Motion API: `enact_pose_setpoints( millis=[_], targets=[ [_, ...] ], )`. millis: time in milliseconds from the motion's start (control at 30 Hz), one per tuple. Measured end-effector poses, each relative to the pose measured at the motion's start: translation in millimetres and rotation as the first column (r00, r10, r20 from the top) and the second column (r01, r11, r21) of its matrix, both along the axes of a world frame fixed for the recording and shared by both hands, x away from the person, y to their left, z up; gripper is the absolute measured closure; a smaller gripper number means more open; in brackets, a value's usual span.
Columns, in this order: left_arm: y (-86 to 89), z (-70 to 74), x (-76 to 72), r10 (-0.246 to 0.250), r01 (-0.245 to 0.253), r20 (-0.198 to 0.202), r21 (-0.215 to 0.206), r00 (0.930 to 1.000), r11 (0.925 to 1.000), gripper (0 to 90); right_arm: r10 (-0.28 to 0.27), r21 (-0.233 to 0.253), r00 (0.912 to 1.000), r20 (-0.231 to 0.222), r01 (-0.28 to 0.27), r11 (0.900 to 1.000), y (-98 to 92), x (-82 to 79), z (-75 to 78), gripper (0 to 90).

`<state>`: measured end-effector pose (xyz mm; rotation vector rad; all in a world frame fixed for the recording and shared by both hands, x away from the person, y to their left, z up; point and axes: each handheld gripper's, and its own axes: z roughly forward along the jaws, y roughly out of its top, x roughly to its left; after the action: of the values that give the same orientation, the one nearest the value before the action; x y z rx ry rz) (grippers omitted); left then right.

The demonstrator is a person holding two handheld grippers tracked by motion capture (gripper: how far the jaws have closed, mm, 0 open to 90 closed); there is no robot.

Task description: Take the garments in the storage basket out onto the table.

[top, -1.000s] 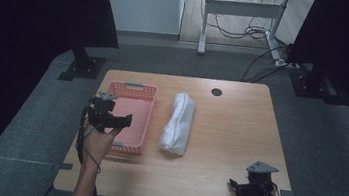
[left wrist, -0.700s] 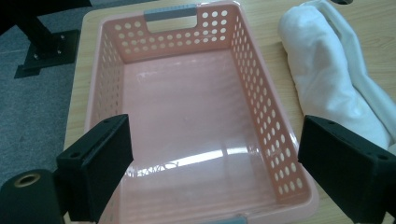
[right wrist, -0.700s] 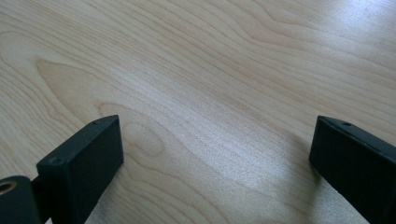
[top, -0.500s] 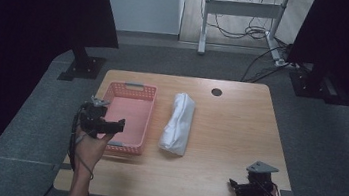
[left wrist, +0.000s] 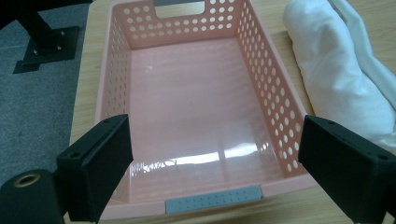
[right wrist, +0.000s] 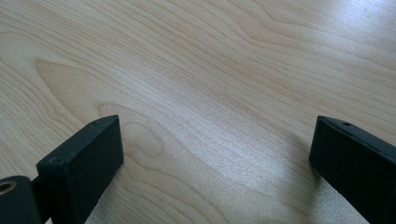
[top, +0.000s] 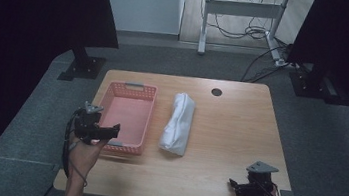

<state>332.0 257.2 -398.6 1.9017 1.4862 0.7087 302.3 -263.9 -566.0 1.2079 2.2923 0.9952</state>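
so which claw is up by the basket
The left claw: it hovers open at the near end of the pink basket, looking into it. The right claw sits low over bare table near the front edge.

1. Basket (left wrist: 196, 121): pink plastic, perforated walls, glossy smooth floor with glare; grey ribbed plastic grip on near rim.
2. Cloth roll (left wrist: 345, 79): white fabric, soft, matt, creased.
3. Counter (right wrist: 224, 79): light wood-grain, smooth, slight sheen.
4. Left hand-held gripper (left wrist: 215, 168) pads: black, matt.
5. Floor (top: 310, 125): grey carpet, matt.
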Motion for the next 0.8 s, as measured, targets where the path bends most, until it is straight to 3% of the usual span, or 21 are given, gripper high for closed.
enact_pose_setpoints(
  millis=[800],
  targets=[
    [17.3, -25.3, -25.7, 0.002, -0.002, 0.009, -0.022, 1.0000, 0.9998, 9.7, -0.004, 0.000, 1.0000, 0.001, 0.004, 1.000, -0.2, 0.2, 0.0, 2.5]
  ],
)
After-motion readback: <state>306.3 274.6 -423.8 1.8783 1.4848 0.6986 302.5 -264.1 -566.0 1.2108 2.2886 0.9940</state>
